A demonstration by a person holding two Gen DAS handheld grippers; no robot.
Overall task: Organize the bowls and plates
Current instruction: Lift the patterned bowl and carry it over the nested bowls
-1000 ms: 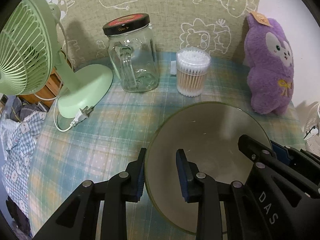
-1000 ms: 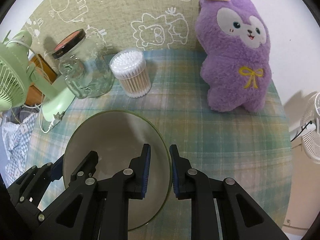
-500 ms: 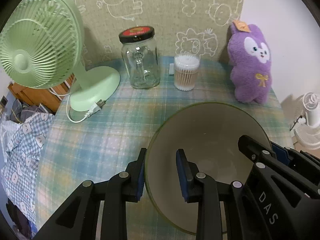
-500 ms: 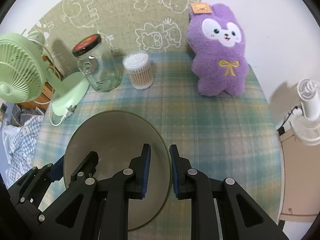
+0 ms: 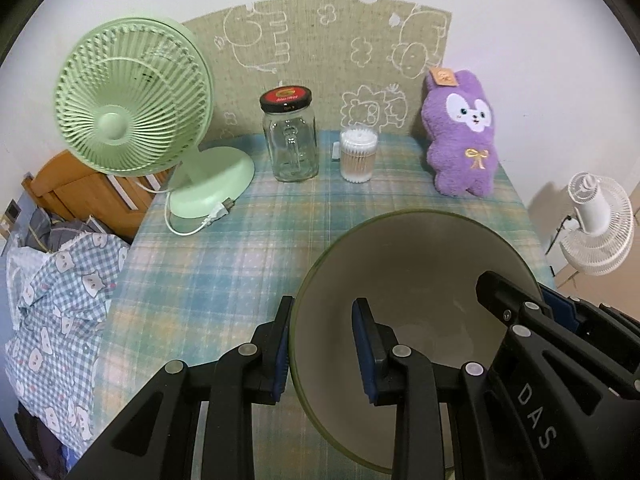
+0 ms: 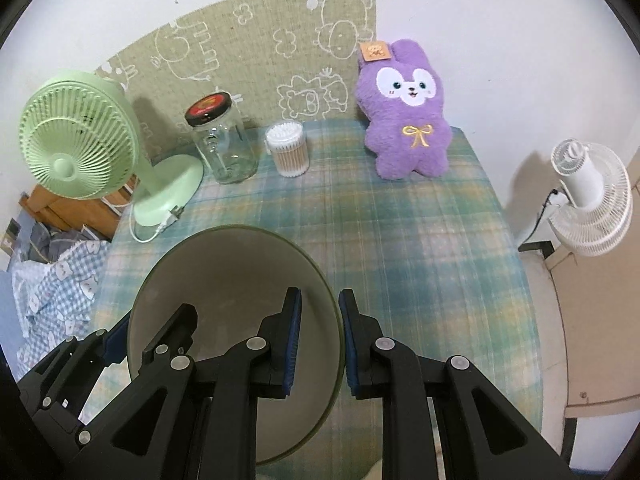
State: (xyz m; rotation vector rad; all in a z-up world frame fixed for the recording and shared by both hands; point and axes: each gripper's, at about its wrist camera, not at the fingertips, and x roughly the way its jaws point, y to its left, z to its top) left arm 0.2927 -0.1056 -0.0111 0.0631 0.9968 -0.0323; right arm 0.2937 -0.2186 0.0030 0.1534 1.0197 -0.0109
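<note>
Above the plaid tablecloth [image 5: 224, 264], a bowl [image 5: 416, 264] clamped between left gripper [image 5: 322, 354] and "DAS"-marked right gripper [image 6: 318, 344], opposite rims.

a single wide bowl [image 5: 416, 280] with a dull grey-beige inside and a thin olive-green rim is seen [image 6: 224, 276]. it is held off the checked cloth, mouth tilted toward the cameras, and nothing is seen inside it. opposite sides of its rim are gripped.
</note>
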